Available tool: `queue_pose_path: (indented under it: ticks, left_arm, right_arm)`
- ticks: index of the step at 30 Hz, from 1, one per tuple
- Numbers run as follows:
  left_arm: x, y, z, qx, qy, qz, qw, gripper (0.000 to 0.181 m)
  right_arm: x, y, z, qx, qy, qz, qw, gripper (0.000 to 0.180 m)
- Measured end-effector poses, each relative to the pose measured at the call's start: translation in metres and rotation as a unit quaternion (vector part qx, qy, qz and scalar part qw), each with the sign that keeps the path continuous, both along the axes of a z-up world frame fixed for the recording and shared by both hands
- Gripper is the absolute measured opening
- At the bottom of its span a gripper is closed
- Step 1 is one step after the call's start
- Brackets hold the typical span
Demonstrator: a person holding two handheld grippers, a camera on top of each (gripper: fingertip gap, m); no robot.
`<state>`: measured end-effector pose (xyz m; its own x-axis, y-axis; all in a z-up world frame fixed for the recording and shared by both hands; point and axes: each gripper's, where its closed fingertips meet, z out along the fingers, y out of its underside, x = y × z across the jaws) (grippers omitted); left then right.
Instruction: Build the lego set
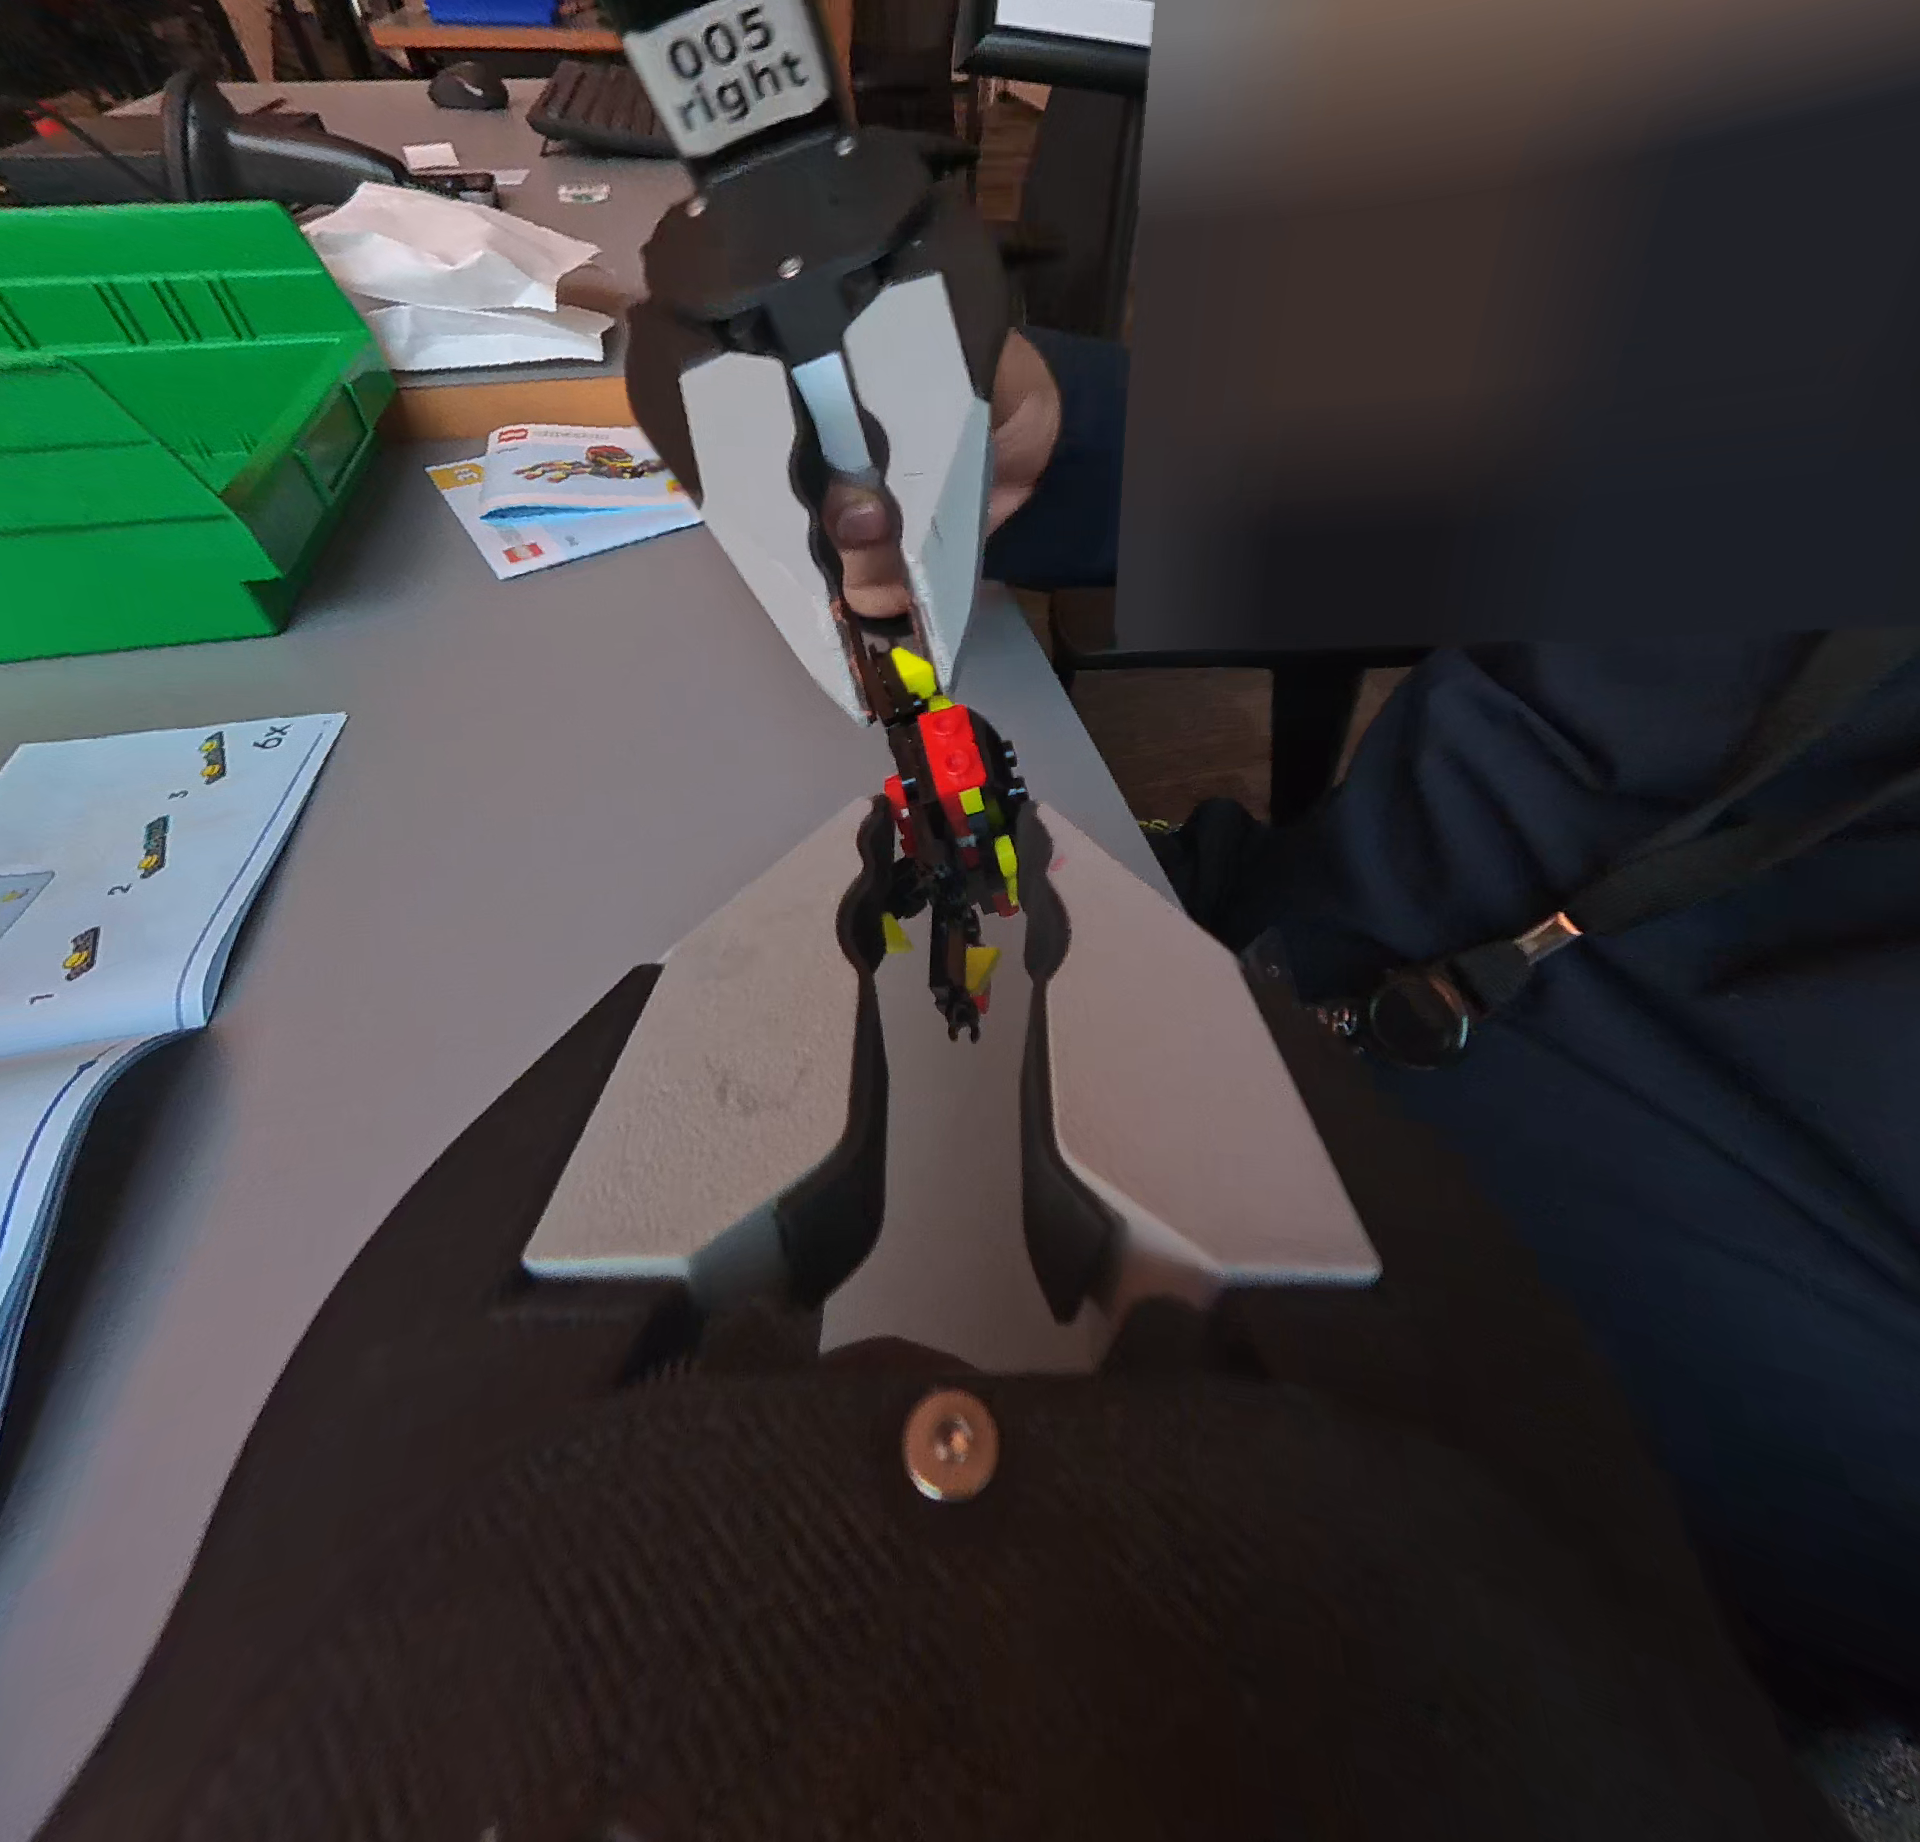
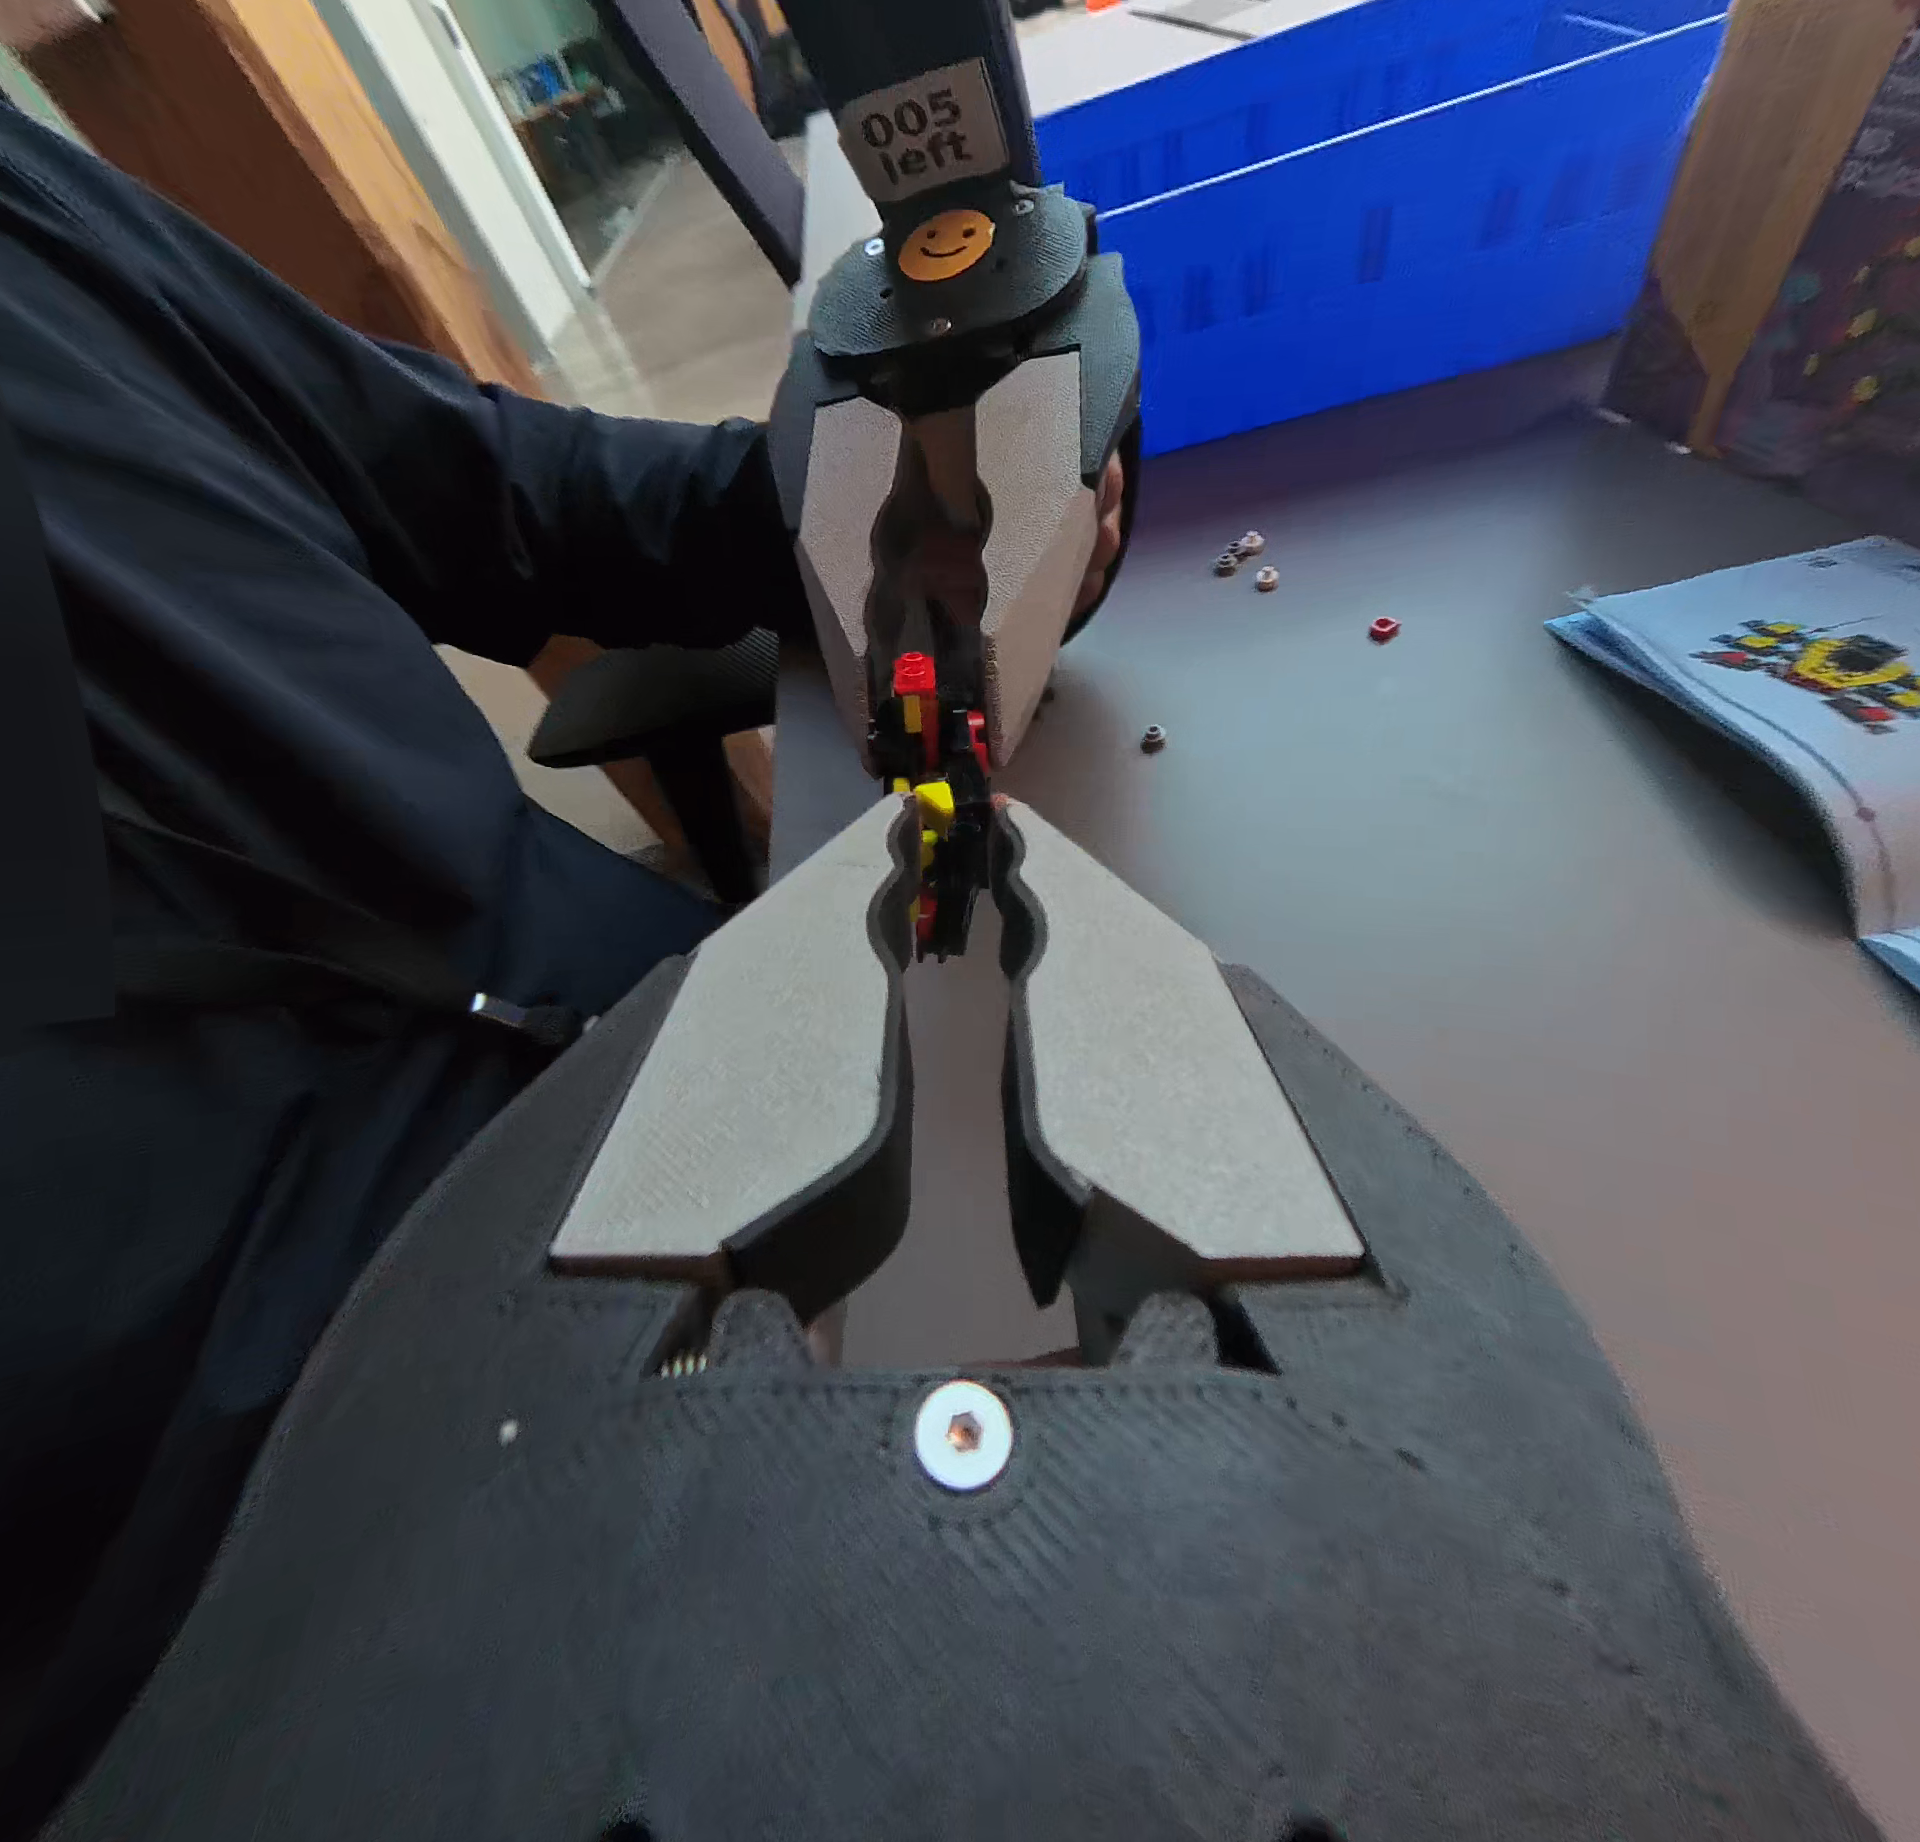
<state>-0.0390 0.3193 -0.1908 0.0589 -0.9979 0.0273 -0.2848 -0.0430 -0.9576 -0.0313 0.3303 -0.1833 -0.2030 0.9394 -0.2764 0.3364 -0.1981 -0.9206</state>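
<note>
Left tongs point(image 1: 951, 826) and right tongs point(image 2: 951, 816) both grip the lego model point(image 1: 951, 816) between them.

Booklet point(image 2: 1756, 712) cut off by the edge (loose bits point(image 2: 1247, 558) too small).

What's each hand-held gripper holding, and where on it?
Both hold one small red, yellow and black lego model above the table edge. The left hand-held gripper pinches one end, the right hand-held gripper the opposite end.

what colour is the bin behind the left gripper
Blue bin, clearest in the right wrist view, behind the left gripper.
</note>
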Motion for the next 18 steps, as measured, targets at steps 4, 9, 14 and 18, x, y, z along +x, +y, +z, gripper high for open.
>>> queue_pose_path:
  ticks: [4, 9, 14, 18]
  left_arm:
    - [0.000, 0.000, 0.000, 0.000, -0.001, 0.000, 1.000, 0.020]
    - [-0.005, 0.022, -0.005, -0.023, 0.006, 0.060, 0.998, 0.020]
    - [-0.007, 0.024, -0.012, -0.022, 0.020, 0.063, 0.998, 0.021]
    - [-0.003, 0.018, -0.007, -0.012, 0.014, 0.048, 0.999, 0.020]
  right_arm:
    - [0.000, 0.000, 0.000, -0.001, 0.006, 0.010, 1.000, 0.010]
    - [-0.007, 0.019, -0.003, 0.166, -0.037, -0.122, 0.978, 0.010]
    - [-0.013, 0.018, -0.004, 0.224, -0.065, -0.141, 0.962, 0.009]
    - [-0.007, 0.012, -0.003, 0.117, -0.049, -0.091, 0.988, 0.009]
